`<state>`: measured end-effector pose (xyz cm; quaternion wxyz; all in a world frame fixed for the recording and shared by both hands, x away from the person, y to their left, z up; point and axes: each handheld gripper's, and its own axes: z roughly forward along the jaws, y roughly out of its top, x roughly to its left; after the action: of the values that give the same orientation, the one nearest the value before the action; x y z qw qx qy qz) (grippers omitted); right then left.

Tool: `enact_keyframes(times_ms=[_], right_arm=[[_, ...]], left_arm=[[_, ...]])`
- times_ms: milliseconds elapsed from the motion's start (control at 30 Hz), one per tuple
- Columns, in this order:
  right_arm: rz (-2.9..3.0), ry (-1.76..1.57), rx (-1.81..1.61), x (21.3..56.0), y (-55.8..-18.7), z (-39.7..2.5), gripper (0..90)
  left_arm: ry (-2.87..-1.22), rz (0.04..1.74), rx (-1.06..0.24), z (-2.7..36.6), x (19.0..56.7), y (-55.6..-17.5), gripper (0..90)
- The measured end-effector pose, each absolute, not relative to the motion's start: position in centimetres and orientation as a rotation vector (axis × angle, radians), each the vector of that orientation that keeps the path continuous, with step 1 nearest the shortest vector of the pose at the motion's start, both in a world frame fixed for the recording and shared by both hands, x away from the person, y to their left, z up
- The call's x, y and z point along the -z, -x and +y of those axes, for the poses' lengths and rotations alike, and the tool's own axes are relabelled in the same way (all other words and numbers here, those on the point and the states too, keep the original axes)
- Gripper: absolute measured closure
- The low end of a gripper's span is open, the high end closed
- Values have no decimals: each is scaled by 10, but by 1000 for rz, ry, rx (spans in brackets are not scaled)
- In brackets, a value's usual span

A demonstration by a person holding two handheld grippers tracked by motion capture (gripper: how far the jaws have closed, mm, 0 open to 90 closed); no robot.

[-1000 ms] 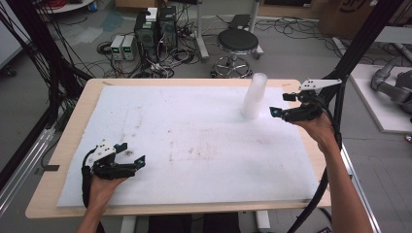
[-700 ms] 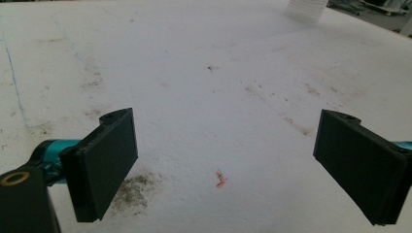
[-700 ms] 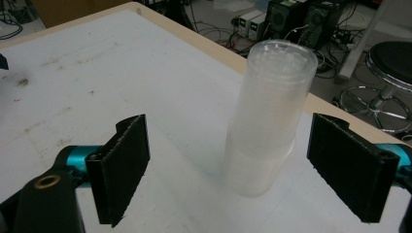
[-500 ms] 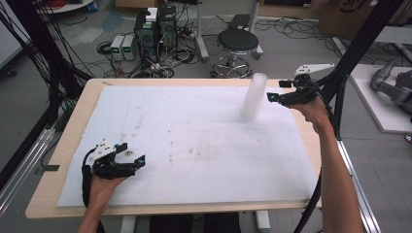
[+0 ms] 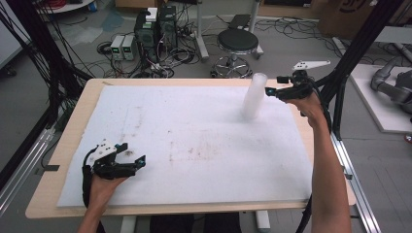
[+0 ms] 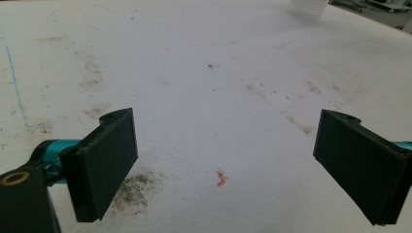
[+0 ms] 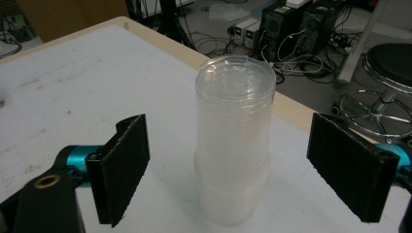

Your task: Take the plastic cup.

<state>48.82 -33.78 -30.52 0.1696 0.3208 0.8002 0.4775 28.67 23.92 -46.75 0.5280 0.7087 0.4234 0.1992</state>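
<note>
A tall stack of clear plastic cups (image 5: 254,95) (image 7: 234,141) stands upright on the white foam sheet (image 5: 194,141) near the table's far right. My right gripper (image 5: 270,91) (image 7: 228,170) hovers just right of the stack's top, open, its jaws set wide on either side of the cups without touching them. My left gripper (image 5: 136,161) (image 6: 223,160) rests low over the sheet at the near left, open, with nothing between its jaws.
The wooden table's edge (image 5: 92,92) frames the stained sheet. A small orange scrap (image 6: 221,178) lies on the sheet ahead of the left gripper. Behind the table are a black stool (image 5: 237,43), computer boxes (image 5: 155,29) and cables on the floor.
My right gripper has moved up and leftward, from beside the stack's lower half to its top. The left gripper has stayed put.
</note>
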Motion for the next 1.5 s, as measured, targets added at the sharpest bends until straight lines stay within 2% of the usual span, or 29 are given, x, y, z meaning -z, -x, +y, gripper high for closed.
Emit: enact_keyframes(times_ms=[600, 1267, 1500], right_arm=[[2260, -915, -1387, 322, -511, -325, 152], [2235, -973, -1288, 340, -519, -303, 153], [2203, -989, -1297, 342, -520, -300, 197]], left_arm=[[-1718, 1019, -484, 237, 467, -288, 86], [-1721, 1018, -485, 236, 467, -288, 87], [-1721, 1017, -484, 236, 467, -288, 86]])
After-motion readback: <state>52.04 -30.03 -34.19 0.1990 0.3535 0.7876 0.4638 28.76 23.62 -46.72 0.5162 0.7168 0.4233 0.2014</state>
